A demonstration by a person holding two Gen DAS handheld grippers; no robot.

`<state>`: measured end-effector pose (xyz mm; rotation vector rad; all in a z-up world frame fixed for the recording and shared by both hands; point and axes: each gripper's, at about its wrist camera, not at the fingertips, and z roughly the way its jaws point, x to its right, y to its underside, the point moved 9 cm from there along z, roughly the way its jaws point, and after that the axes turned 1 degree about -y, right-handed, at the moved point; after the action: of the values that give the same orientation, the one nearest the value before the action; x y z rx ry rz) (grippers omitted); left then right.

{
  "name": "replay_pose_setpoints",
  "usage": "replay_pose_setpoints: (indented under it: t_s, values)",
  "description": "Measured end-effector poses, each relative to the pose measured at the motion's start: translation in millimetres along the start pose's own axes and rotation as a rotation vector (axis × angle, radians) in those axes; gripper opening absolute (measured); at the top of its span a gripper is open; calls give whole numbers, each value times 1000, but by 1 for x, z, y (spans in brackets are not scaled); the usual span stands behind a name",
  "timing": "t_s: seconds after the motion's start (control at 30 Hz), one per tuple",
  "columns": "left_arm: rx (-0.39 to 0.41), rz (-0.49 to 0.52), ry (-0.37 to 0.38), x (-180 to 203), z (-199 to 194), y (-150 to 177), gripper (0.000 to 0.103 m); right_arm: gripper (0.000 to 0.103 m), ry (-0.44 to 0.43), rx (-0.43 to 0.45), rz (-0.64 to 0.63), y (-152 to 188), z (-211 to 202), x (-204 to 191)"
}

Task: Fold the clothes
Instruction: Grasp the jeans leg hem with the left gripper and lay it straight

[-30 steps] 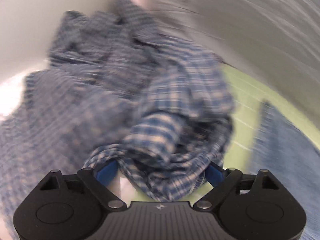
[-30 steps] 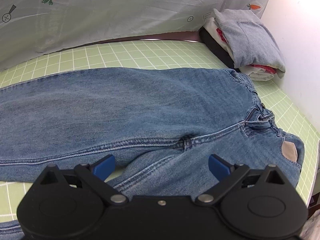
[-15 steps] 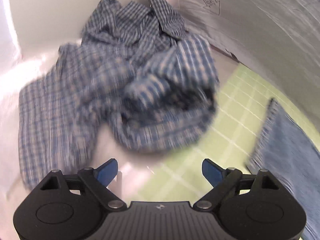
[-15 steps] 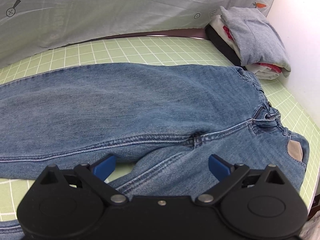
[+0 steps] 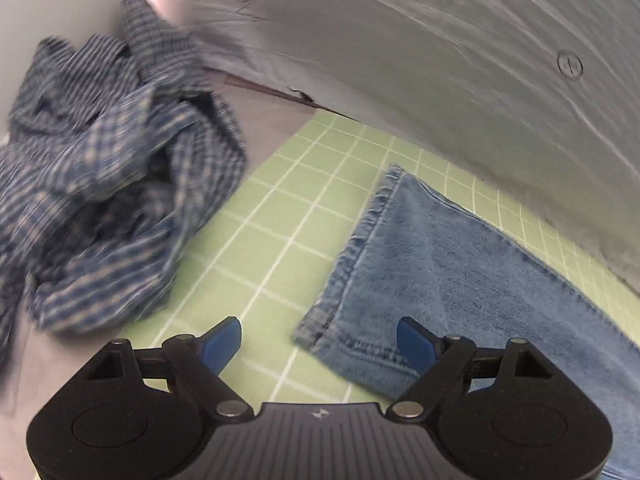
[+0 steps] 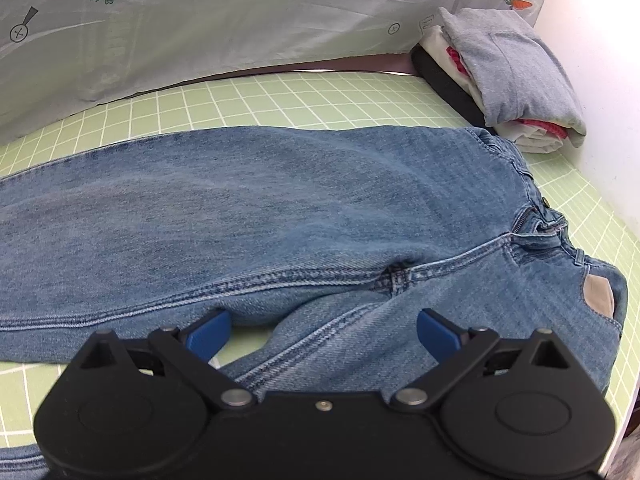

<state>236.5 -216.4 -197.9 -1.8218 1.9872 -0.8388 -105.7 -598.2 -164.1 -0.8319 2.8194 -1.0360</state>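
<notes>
Blue jeans [image 6: 280,208] lie flat on the green grid mat [image 6: 280,96], waistband to the right, legs running left. My right gripper [image 6: 324,332] is open and empty, low over the crotch seam. In the left wrist view a jeans leg hem [image 5: 360,252] lies on the mat [image 5: 280,208]. My left gripper [image 5: 320,344] is open and empty just above that hem. A crumpled blue plaid shirt [image 5: 108,184] lies in a heap at the left, partly off the mat.
A stack of folded clothes [image 6: 504,76] with a grey garment on top sits at the mat's far right corner by a white wall. A pale sheet with carrot prints [image 6: 240,12] hangs behind the mat. The mat's right edge [image 6: 624,320] is close to the jeans' waistband.
My left gripper let go of the plaid shirt, which dropped in a heap at the left, and swung right over the jeans hem. The right gripper drew slightly nearer the jeans.
</notes>
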Motion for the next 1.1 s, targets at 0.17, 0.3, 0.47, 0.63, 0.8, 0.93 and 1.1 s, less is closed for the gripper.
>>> replay_pose_setpoints:
  t_s: [0.17,0.3,0.47,0.63,0.8,0.93,1.1]
  values:
    - [3,64,-27,2,2,3,54,100,14,-4,32,1,0,8]
    - [6,115,-49,3,3,5,24,100,22,-9,48,2,2,11]
    - [10,168,-77,3,4,8,24,100,18,-14,34,3,4,8]
    - [-3,64,-102,-23,-6,10,27,100,-2,9,53,3,-5,14]
    - [42,48,-90,-19,-44,10,59,100,-32,20,141,6,-9,34]
    - [74,19,-73,-7,-85,30,80,100,-64,63,194,7,-21,54]
    - [15,0,-46,17,-119,88,88,100,-91,80,243,23,-34,90]
